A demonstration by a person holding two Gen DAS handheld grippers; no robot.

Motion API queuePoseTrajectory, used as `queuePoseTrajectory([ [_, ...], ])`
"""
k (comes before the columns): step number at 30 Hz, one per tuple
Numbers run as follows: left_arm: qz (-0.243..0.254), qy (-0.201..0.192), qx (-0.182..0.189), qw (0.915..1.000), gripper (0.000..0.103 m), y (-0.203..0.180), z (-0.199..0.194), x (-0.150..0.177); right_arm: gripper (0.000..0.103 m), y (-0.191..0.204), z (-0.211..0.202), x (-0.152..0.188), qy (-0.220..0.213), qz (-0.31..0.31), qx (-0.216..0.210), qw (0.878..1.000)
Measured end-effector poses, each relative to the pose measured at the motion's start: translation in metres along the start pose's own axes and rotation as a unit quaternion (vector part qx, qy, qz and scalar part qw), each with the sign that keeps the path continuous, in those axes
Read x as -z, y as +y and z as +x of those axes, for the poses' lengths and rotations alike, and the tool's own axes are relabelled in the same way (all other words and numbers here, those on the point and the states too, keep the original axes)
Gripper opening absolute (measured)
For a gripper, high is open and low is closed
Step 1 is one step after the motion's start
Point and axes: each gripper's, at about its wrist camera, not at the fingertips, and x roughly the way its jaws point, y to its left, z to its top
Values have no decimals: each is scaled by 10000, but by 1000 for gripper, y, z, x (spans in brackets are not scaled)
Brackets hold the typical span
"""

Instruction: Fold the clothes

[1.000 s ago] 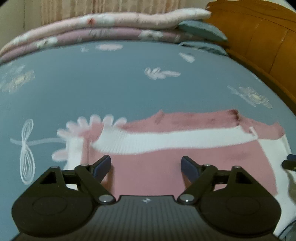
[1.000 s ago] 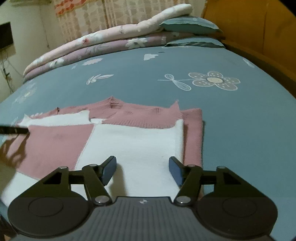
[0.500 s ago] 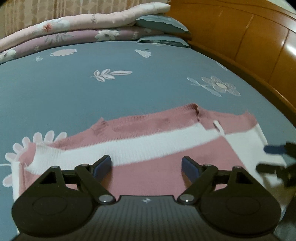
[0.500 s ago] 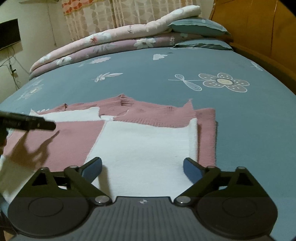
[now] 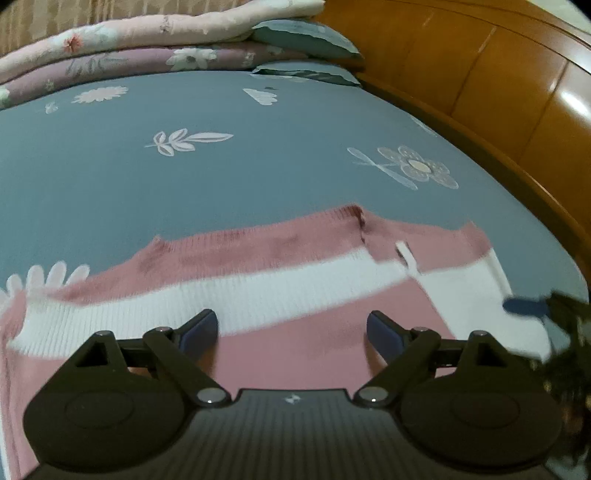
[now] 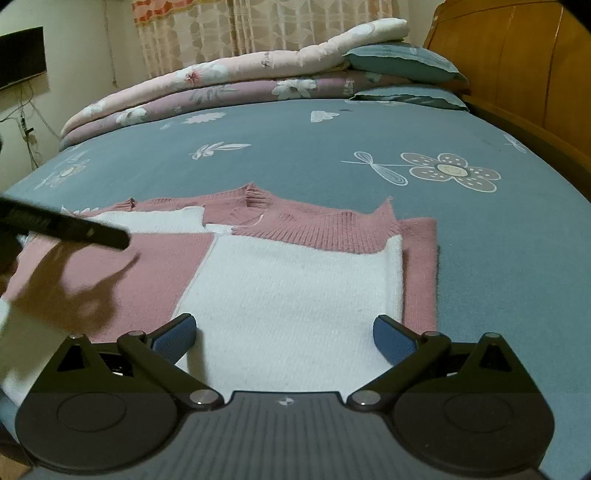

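Note:
A pink and white knit sweater [image 5: 280, 258] lies flat on the blue bed sheet, its sleeves folded in; the right wrist view shows it too [image 6: 280, 280]. My left gripper [image 5: 291, 332] is open and empty, hovering just over the sweater's near pink part. My right gripper [image 6: 284, 338] is open and empty over the white panel at the near edge. The right gripper's blue fingertip [image 5: 524, 306] shows at the right edge of the left wrist view. The left gripper's dark finger [image 6: 66, 227] reaches in from the left of the right wrist view.
The blue flowered sheet [image 6: 332, 155] covers the bed. Folded quilts [image 6: 229, 85] and pillows [image 6: 402, 59] lie at the far end. A wooden headboard [image 5: 498, 92] runs along the right side. Curtains [image 6: 236, 26] hang behind.
My left gripper has swung right toward the sweater's middle and the right gripper. My right gripper's jaws have opened wider and it has pulled back slightly.

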Motion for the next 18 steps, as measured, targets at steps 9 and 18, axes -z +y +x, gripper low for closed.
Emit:
queuePoseTrajectory([
  [9, -141, -185, 86, 9997, 89, -14, -49, 21, 103, 11, -24, 2, 9, 129, -53, 9999],
  [18, -673, 46, -136, 9976, 89, 8, -67, 74, 103, 9, -24, 20, -27, 105, -126, 9999],
])
